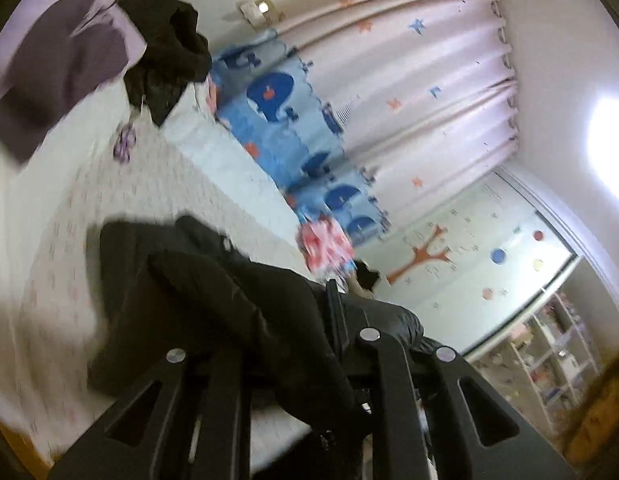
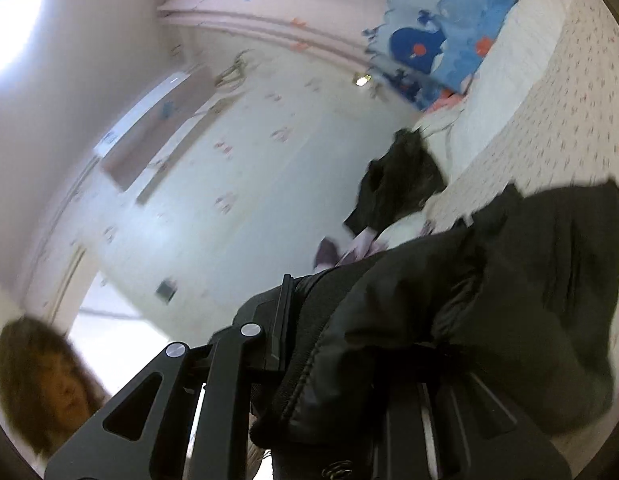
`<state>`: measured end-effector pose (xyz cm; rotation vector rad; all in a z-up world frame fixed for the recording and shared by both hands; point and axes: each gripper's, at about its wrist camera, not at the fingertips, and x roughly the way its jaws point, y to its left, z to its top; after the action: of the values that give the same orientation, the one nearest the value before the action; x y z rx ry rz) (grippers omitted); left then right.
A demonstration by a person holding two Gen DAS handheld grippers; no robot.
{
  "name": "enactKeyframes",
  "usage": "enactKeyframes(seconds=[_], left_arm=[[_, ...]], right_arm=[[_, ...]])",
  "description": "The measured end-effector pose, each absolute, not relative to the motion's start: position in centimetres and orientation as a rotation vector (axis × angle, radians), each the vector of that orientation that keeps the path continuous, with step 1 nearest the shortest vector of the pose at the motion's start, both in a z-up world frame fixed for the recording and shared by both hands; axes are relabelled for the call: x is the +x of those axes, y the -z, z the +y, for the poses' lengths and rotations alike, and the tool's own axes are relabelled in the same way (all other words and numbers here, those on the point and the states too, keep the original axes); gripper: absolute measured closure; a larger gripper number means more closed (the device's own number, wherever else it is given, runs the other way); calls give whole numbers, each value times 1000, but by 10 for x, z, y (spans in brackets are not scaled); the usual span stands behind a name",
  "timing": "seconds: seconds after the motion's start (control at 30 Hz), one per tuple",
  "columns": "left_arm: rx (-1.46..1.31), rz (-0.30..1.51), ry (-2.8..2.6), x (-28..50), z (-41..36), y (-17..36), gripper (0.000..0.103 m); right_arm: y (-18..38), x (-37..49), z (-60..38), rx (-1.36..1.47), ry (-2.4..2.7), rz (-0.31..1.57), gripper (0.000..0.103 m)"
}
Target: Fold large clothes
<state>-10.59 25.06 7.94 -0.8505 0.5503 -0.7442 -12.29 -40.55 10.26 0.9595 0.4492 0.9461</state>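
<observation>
A large black padded jacket [image 1: 189, 280] hangs in the air over the bed, held up by both grippers. In the left wrist view my left gripper [image 1: 309, 320] is shut on the jacket's edge. The fabric drapes over one finger and the other finger [image 1: 334, 312] shows bare beside it. The right wrist view has my right gripper [image 2: 305, 320] shut on another part of the same jacket [image 2: 489, 300]. There one bare finger [image 2: 283, 320] shows and the jacket's hem hides the other. Both views are tilted and blurred.
Below lies the bed [image 1: 69, 240] with a white flowered sheet. On it are another black garment [image 1: 169, 52], a purple and grey garment [image 1: 61, 52], a blue whale-print blanket [image 1: 277, 112] and a red-and-white cloth [image 1: 325, 244]. Shelves [image 1: 549, 352] stand behind. A person's head [image 2: 41, 380] is near.
</observation>
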Motion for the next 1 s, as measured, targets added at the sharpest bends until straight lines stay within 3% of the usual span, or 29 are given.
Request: enactKeyframes(seconds=[0.17, 0.4, 0.53, 0.7, 0.83, 0.9, 0.93, 1.0], left_arm=[[-886, 544, 647, -9, 239, -72, 87], [-880, 685, 416, 90, 219, 8, 87], [-904, 745, 324, 123, 214, 56, 87], [-763, 833, 248, 146, 196, 75, 86], [-803, 951, 258, 162, 195, 91, 85], [-844, 989, 277, 161, 202, 81, 75], [-901, 995, 305, 157, 209, 72, 68], [-981, 964, 333, 148, 220, 55, 29]], right_arm=[[-94, -31, -414, 996, -801, 476, 86], [12, 90, -418, 1069, -521, 677, 86], [54, 120, -419, 1112, -474, 706, 86], [74, 146, -409, 1033, -432, 812, 85], [89, 145, -415, 1118, -445, 847, 83], [83, 139, -420, 1175, -463, 827, 74], [80, 137, -423, 1211, -477, 809, 61], [60, 124, -430, 1249, -504, 746, 31]])
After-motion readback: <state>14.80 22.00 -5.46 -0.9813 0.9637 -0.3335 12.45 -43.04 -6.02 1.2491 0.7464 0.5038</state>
